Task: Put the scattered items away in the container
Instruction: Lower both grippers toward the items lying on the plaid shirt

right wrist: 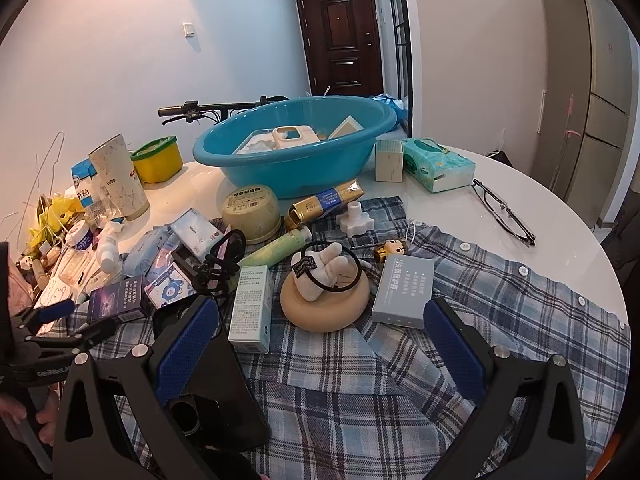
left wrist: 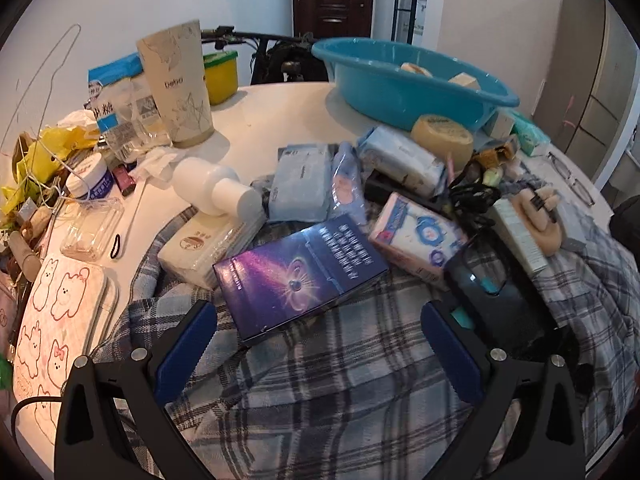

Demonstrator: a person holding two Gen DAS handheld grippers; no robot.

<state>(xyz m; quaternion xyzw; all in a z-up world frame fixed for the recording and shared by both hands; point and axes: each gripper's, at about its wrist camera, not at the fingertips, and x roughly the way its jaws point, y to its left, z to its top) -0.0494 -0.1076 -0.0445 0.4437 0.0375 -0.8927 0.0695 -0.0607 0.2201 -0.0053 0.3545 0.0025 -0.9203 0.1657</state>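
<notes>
Both grippers hang spread wide and empty above the plaid shirt (right wrist: 500,300) that covers the near part of the round white table (right wrist: 460,196). On the right the table's curved rim shows bare top around a pair of glasses (right wrist: 504,212); on the left, clutter runs to the rim. The only free room lies on the shirt directly under the fingers.

In the left wrist view the left gripper (left wrist: 320,344) points forward and slightly down, with the purple box (left wrist: 300,276) lying flat just ahead of its fingertips, between them. In the right wrist view the right gripper (right wrist: 320,336) is held level; a white and teal carton (right wrist: 252,308) lies just inside its left finger, a tan round pad (right wrist: 324,304) carrying a small plush and a black hair band sits ahead between the fingers, and a grey box (right wrist: 404,292) lies near its right finger.

The blue basin (right wrist: 296,152) stands at the far side of the table, well apart from both grippers, already holding a few items.
</notes>
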